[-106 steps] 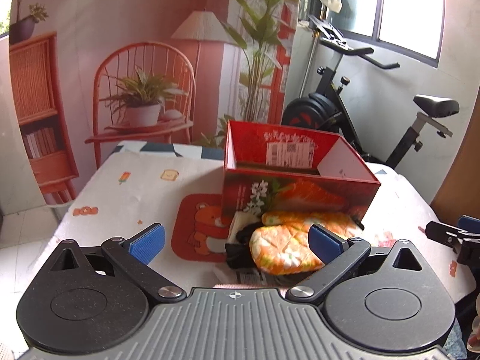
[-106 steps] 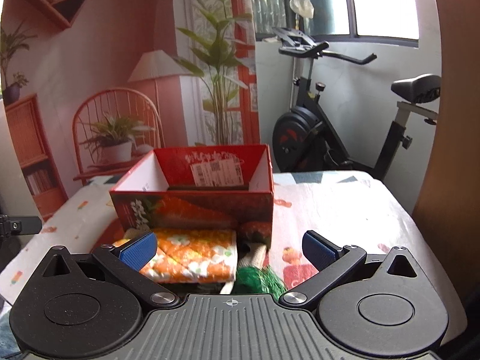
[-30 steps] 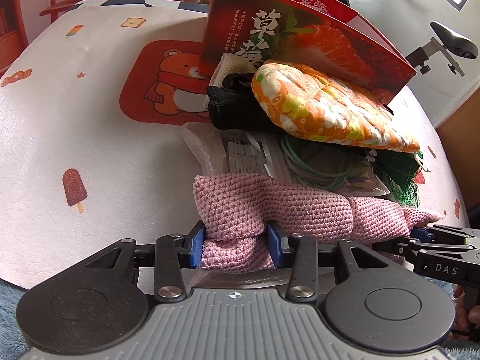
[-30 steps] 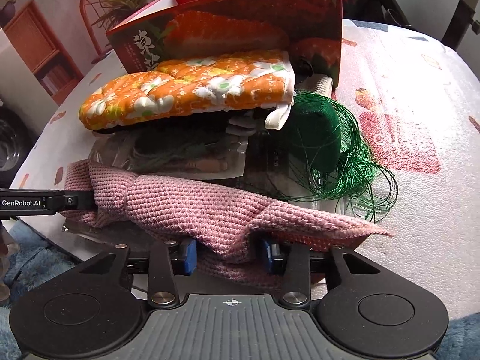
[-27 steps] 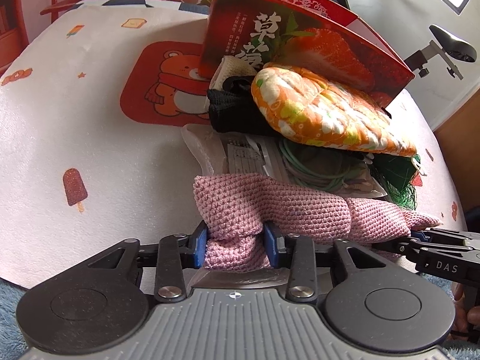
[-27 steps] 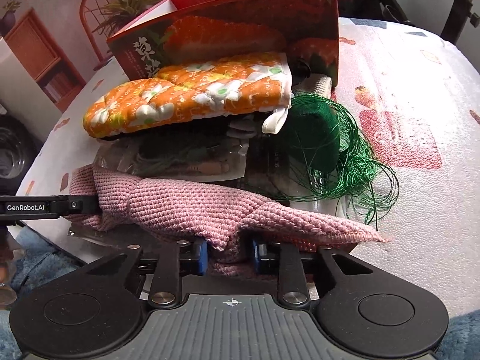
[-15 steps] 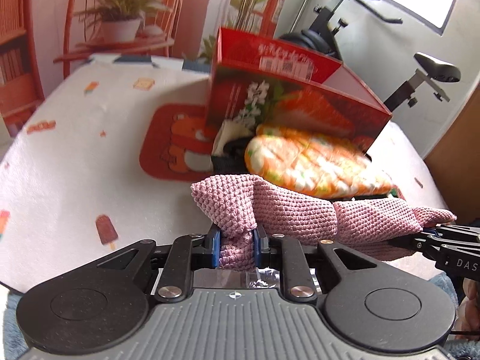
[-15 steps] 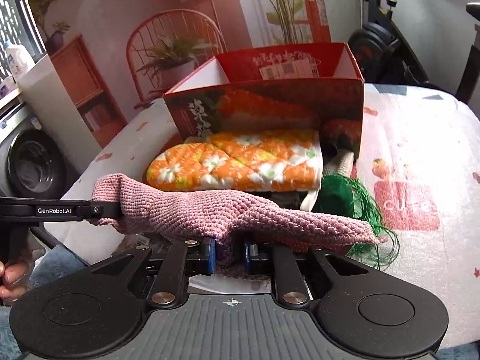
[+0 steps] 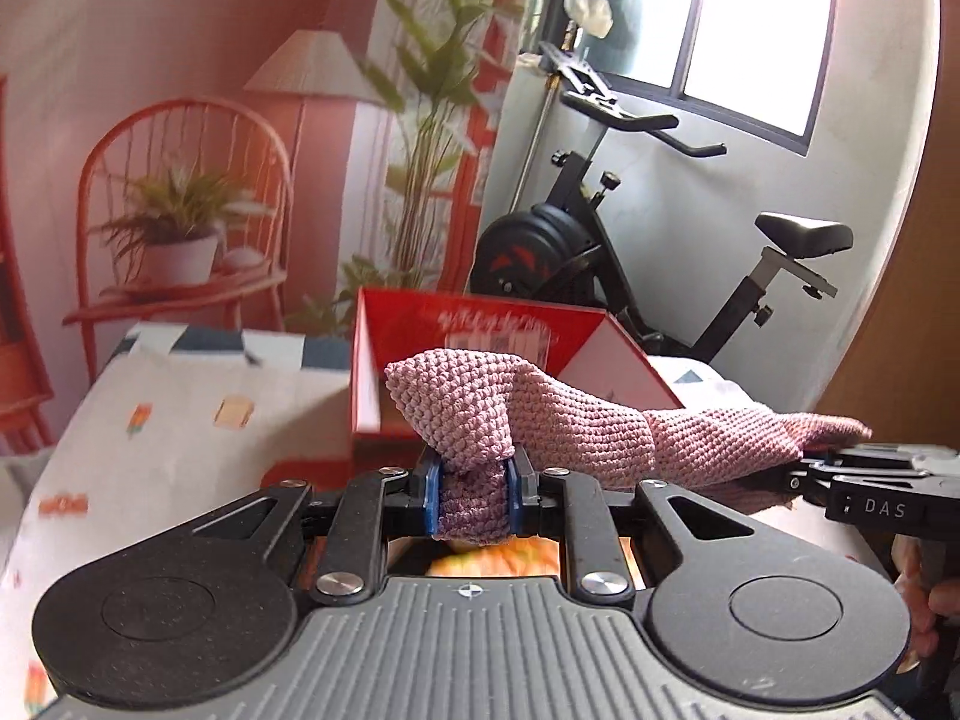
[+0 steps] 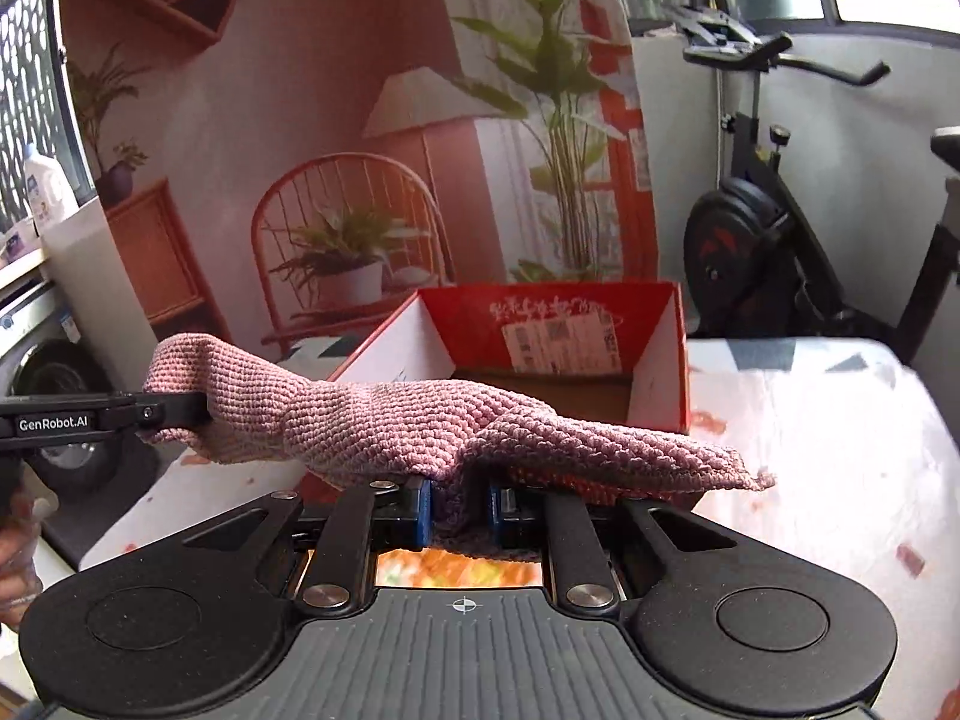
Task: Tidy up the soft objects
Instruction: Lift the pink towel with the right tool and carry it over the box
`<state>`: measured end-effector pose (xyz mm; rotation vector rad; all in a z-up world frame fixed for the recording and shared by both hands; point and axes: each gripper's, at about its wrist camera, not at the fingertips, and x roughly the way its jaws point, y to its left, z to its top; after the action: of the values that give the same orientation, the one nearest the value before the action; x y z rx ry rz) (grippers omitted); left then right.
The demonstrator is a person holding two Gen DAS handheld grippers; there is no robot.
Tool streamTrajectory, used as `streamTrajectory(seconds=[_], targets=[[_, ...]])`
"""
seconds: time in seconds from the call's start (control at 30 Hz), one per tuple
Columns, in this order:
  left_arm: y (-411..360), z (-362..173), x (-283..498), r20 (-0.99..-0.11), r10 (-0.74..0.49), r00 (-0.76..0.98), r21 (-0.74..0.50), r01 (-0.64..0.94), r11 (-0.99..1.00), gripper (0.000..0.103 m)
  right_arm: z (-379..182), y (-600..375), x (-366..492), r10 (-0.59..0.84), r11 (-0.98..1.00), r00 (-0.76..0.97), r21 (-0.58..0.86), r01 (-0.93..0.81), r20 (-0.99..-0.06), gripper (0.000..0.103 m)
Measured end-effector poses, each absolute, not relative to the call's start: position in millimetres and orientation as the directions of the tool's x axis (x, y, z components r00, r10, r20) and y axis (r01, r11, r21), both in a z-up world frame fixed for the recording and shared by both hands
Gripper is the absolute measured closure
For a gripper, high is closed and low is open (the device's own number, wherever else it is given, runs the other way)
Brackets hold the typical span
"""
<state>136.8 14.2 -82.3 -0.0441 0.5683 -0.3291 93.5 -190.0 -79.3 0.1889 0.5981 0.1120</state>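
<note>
Your pink knitted cloth hides the red box's front wall, and the orange item beneath each tool shows only as a blur.

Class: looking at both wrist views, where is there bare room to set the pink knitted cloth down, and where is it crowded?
Free: the red box's bare floor between its walls, and the tablecloth right of it. Crowded: below both grippers, where an orange quilted item lies under the pink knitted cloth.
</note>
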Motion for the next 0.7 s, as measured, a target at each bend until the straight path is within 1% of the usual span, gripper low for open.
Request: streamTrajectory(seconds=[0.07,0.17,0.27,0.37,0.43,0.57,0.7], targets=[[5.7,-79.9,161.6,-0.534,-0.313,0.785,-0.123,0.295,0.948,0.081,-69.9,-196.0,115.2,0.129,0.987,0.825,0.148,-0.057,-0.550,0.087],[-4.5,-85.1,207.1,-0.594,-0.320,0.738,-0.169,0.275,0.946,0.081,-65.7,-202.5,155.6,0.077,0.997,0.814,0.064,-0.049,-0.575,0.087],[-16.5,-98.5,241.2,-0.657,-0.277,0.701,-0.131,0.256,0.958,0.081,-74.2,-206.2,193.3,0.043,0.999,0.787,0.010,-0.047,-0.616,0.087],[-22.6,-114.0,267.6,-0.711,-0.258,0.654,-0.133,0.236,0.963,0.081,-88.7,-207.1,225.6,0.023,0.998,0.751,-0.028,-0.056,-0.660,0.087],[-23.0,-122.6,277.8,-0.731,-0.242,0.638,-0.131,0.217,0.967,0.081,-98.8,-205.9,241.9,0.010,0.996,0.732,-0.061,-0.070,-0.681,0.088],[-30.0,-134.9,296.8,-0.760,-0.226,0.609,-0.124,0.206,0.971,0.081,-121.0,-210.1,272.4,0.005,0.996,0.681,-0.054,-0.065,-0.733,0.088],[-39.9,-150.3,317.2,-0.803,-0.191,0.564,-0.074,0.223,0.972,0.081,-138.4,-212.7,293.3,0.016,0.998,0.635,-0.029,-0.060,-0.772,0.088]])
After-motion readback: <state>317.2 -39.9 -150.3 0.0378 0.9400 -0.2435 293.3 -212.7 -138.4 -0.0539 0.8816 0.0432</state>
